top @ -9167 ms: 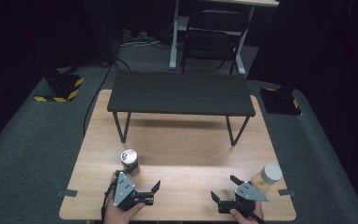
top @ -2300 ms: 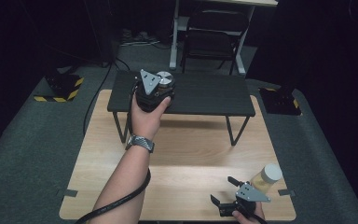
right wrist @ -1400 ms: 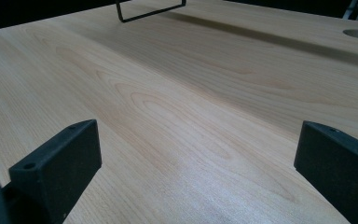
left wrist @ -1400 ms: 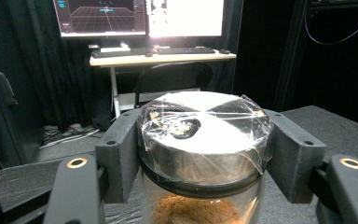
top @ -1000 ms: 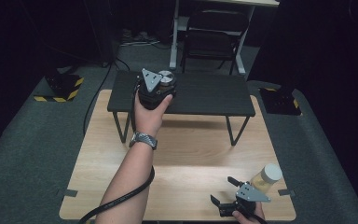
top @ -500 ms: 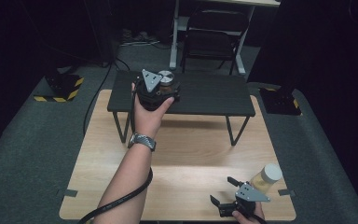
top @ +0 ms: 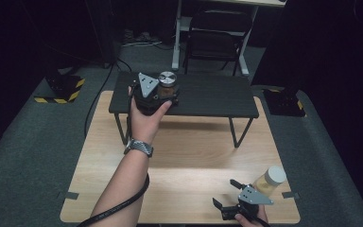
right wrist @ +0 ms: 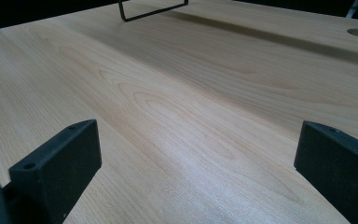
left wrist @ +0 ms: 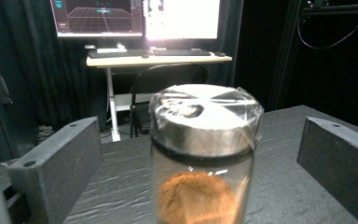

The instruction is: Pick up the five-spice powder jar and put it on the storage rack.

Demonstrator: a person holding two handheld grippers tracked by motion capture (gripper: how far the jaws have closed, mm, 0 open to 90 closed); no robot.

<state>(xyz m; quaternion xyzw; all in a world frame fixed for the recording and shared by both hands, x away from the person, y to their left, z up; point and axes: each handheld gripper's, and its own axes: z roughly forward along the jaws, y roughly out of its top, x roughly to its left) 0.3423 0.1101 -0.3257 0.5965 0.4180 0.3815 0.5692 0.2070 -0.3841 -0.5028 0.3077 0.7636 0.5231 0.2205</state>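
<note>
Closest to the person, the right gripper point(top: 236, 204) sits low over the wooden table point(top: 189, 161) near its front edge, jaws spread wide with nothing but bare wood between them, and a pale-lidded jar point(top: 269, 179) stands just beside it. Farther out, the left gripper point(top: 158, 94) is up at the black shelf point(top: 208, 94), jaws apart on either side of a silver-lidded glass jar point(left wrist: 204, 154) holding brown stuff. The jar stands upright on the shelf, dead centre between the jaws, clear gap on both sides, so it looks like a release or a re-grab.
</note>
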